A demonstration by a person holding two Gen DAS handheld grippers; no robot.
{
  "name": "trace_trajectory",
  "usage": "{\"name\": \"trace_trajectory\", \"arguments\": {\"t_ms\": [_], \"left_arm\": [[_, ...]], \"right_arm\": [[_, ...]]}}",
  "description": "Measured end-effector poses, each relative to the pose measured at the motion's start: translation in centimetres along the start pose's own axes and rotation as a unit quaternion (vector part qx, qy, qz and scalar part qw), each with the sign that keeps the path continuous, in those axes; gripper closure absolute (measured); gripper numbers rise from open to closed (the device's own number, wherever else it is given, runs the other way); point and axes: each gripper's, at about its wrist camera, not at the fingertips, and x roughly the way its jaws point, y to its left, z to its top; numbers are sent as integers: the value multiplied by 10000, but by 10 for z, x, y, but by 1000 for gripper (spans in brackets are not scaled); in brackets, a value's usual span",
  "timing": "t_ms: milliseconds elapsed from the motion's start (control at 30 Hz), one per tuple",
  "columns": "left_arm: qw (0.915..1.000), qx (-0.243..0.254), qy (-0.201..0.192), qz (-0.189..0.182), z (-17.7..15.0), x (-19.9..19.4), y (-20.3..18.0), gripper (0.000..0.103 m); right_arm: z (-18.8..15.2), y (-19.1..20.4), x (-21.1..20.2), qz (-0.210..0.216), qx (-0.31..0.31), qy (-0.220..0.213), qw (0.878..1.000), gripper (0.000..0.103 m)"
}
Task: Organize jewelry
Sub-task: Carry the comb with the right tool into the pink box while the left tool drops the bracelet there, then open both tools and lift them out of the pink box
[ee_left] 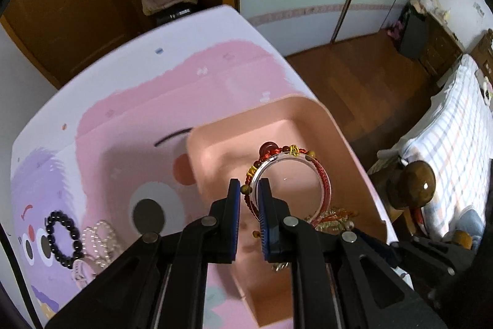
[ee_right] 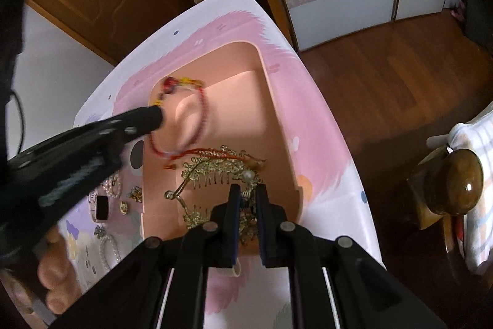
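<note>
Mid-sort: jewelry going into the pink tray [ee_left: 308, 110] on the cartoon-print table [ee_left: 123, 76].

Left claw [ee_left: 249, 185] is pinched tight on a clear bangle [ee_left: 323, 174] tangled with a red beaded cord [ee_left: 274, 149], hanging over the tray.

Right claw [ee_right: 248, 199] is nipped shut on a gold hair comb [ee_right: 212, 167] lying in the tray.

Black bead bracelet [ee_left: 63, 239] and pearls [ee_left: 101, 239] wait outside.

Next, likely: lower the bangle, let go inside the tray.

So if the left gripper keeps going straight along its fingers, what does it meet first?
Probably the bare floor of the pink tray: the left gripper, holding the red cord bracelet and clear bangle, points into it. Depth is unclear.
</note>
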Motion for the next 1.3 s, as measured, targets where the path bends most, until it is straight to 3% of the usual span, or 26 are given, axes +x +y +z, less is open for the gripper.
{"name": "trace_trajectory", "arguments": {"t_ms": [233, 500, 733, 833, 867, 900, 1033, 1100, 1300], "left_arm": [[9988, -128, 424, 222, -8, 38, 4, 96], [9968, -5, 528, 598, -29, 32, 7, 96], [9972, -191, 458, 552, -52, 16, 19, 94], [9983, -231, 338, 425, -59, 2, 18, 83], [9985, -236, 288, 411, -61, -4, 18, 71], [9989, -232, 223, 346, -62, -10, 18, 65], [9992, -185, -98, 341, -68, -33, 12, 38], [9989, -199, -279, 322, -74, -48, 11, 36], [9976, -266, -559, 308, -85, -77, 16, 35]], "right_arm": [[-3, -1, -2, -23, 11, -87, 10000, 93], [-9, 10, 0, -104, -185, 83, 9997, 93], [-21, 21, -1, -107, -330, 166, 9993, 93], [-23, 25, -1, -179, -419, 178, 9988, 92], [-23, 27, -2, -180, -428, 168, 9988, 89], [-24, 28, -3, -185, -451, 142, 9987, 87], [-28, 35, -11, -208, -532, -58, 9984, 70], [-29, 38, -18, -248, -577, -209, 9978, 64], [-34, 49, -34, -196, -745, -476, 9959, 63]]}}
